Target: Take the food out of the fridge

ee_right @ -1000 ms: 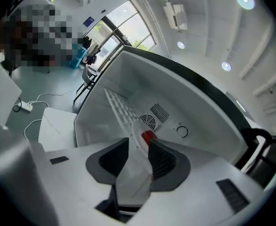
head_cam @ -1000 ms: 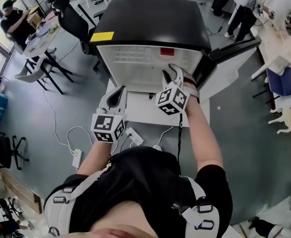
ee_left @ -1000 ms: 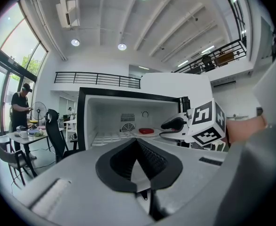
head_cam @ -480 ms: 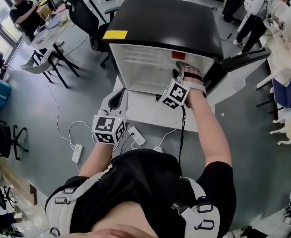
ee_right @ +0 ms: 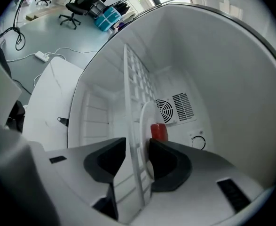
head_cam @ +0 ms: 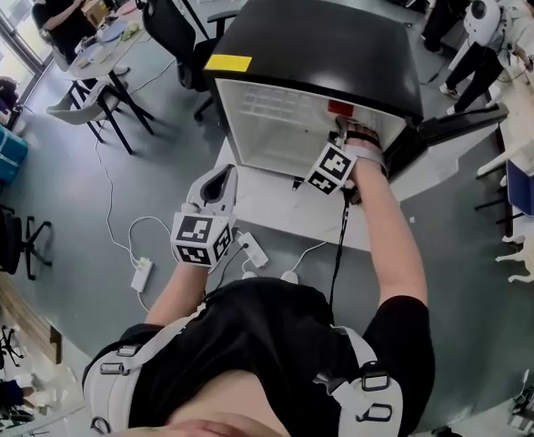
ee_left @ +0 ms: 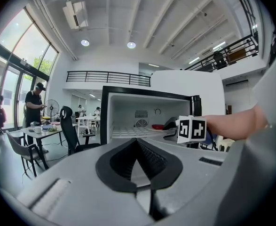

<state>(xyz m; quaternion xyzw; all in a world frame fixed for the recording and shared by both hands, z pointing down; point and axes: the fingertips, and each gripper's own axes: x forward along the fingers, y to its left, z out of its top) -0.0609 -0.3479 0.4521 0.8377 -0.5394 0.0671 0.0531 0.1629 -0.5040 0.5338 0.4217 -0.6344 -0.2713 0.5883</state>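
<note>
The small black-topped fridge (head_cam: 312,53) stands open in front of me. My right gripper (head_cam: 344,137) reaches inside it, rolled onto its side. Seen along the right gripper (ee_right: 138,149), its jaws are open, and the edge of the wire shelf (ee_right: 133,93) and the rim of a white plate (ee_right: 145,124) run between them, apart from the pads. A red piece of food (ee_right: 159,132) sits on that plate near the back wall; the left gripper view shows this red food (ee_left: 158,126) on the shelf too. My left gripper (head_cam: 214,188) hangs outside the fridge, shut and empty.
The fridge door (head_cam: 448,126) swings out to the right. A white platform (head_cam: 276,203) lies under the opening. A power strip (head_cam: 248,248) and cables lie on the floor by my feet. Chairs and a table (head_cam: 94,53) with a person stand at the far left; more people stand at the far right.
My right gripper has gone deeper into the fridge, sunk toward the shelf and rolled over. The left gripper has drifted slightly toward the fridge.
</note>
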